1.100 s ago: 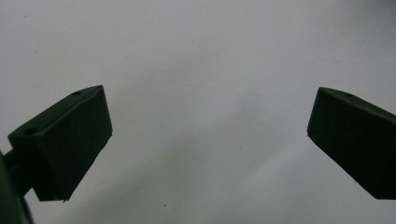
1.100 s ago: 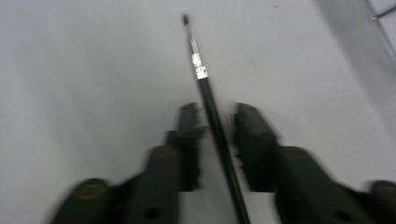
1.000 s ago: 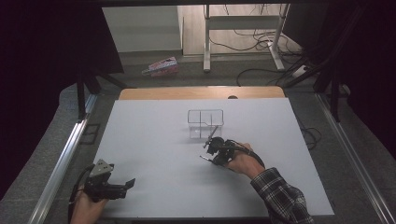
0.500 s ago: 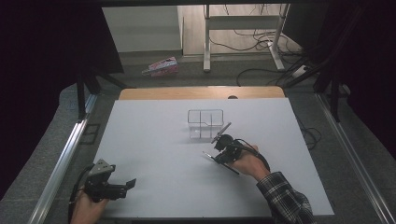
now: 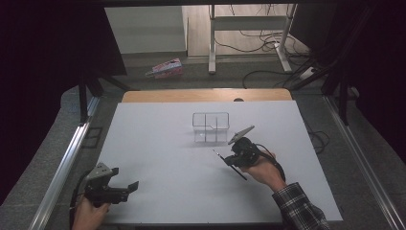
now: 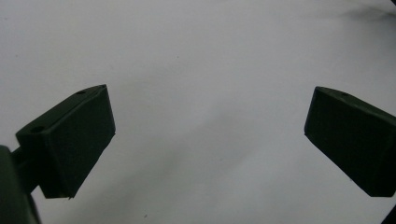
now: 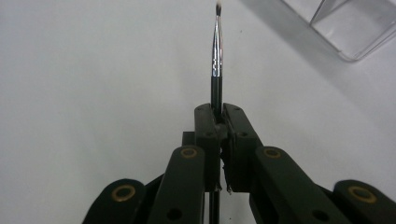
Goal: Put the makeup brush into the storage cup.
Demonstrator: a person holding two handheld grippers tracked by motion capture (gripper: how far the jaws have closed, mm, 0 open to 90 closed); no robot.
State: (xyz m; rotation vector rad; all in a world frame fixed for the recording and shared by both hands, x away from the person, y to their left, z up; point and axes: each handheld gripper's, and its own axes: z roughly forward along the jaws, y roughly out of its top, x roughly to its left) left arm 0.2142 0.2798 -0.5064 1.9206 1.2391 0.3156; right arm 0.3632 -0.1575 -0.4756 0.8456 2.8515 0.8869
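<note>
There are two grippers, left gripper (image 5: 125, 188) and right gripper (image 5: 229, 160), one thin brush (image 7: 216, 56), one clear plastic box (image 5: 210, 127) and one white table (image 5: 158, 143).

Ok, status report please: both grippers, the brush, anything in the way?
Left hand-held gripper open, idle. Right hand-held gripper shut on thin brush, bristles forward. Clear organizer just beyond; nothing between.
</note>
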